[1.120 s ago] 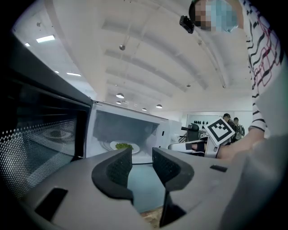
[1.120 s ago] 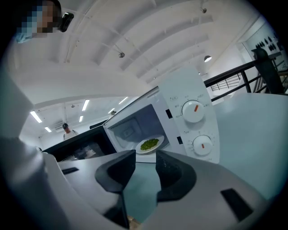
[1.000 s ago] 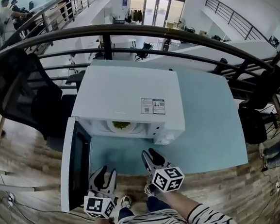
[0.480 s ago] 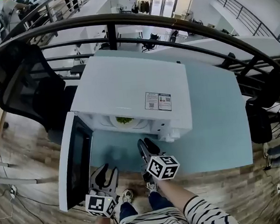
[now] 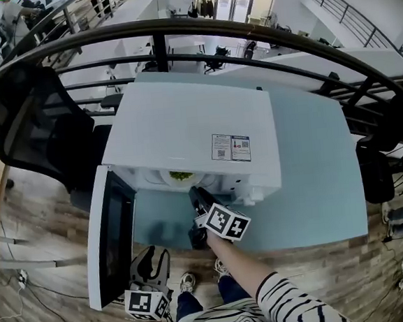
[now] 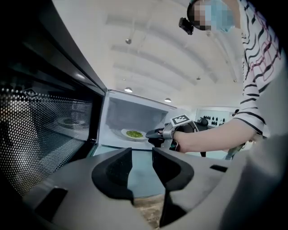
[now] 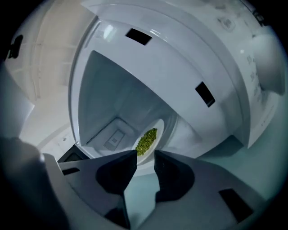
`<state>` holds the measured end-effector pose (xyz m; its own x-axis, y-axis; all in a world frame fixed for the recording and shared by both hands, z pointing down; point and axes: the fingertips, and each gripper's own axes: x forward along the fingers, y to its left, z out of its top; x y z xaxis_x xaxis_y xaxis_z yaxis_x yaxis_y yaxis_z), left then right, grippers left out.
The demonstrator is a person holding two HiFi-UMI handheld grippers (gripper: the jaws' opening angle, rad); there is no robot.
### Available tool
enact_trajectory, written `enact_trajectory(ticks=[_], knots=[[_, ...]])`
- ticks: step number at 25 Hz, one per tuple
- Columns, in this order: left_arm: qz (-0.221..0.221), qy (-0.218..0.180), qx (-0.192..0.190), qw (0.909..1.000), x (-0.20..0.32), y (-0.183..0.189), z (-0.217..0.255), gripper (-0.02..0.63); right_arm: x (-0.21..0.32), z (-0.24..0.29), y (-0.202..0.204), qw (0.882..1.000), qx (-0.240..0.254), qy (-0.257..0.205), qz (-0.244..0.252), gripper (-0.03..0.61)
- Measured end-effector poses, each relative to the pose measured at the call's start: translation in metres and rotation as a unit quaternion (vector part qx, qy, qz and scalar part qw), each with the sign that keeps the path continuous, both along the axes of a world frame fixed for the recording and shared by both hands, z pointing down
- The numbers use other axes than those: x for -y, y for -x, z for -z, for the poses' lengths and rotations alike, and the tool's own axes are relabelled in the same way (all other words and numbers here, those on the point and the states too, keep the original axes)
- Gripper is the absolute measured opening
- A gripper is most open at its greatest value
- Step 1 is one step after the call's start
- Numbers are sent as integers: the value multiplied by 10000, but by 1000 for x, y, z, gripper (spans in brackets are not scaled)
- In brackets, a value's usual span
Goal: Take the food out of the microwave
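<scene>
A white microwave [image 5: 192,133] stands on a light blue table [image 5: 315,182] with its door [image 5: 110,235] swung open to the left. Inside lies a white plate of green food [image 5: 182,175], also seen in the left gripper view [image 6: 133,134] and the right gripper view [image 7: 148,140]. My right gripper [image 5: 196,196] is rolled on its side just in front of the opening, a short way from the plate. Its jaws [image 7: 145,155] have just been closing a little and stand open with nothing between them. My left gripper [image 5: 150,256] hangs open and empty at the table's near edge.
A black mesh chair [image 5: 37,129] stands left of the table. A dark curved railing [image 5: 246,33] runs behind it. The open door juts out past the table's front edge on the left. Wooden floor and my shoes [image 5: 187,283] lie below.
My right gripper has moved forward to the microwave's opening and rolled over. My left gripper has sunk a little towards me.
</scene>
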<state>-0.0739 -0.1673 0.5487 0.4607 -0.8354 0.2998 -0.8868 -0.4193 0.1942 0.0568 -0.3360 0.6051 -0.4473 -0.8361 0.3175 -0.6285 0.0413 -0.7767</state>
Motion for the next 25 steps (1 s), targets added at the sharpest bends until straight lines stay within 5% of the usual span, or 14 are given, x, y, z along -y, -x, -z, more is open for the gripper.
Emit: enact_trajectory(ticks=[8, 25], knots=[[74, 69, -14, 9999, -2, 7, -3, 132, 10, -9, 11, 9936, 1025, 362, -305, 126], [51, 216, -27, 9997, -4, 11, -11, 132, 11, -14, 7, 9792, 1804, 595, -712, 48]])
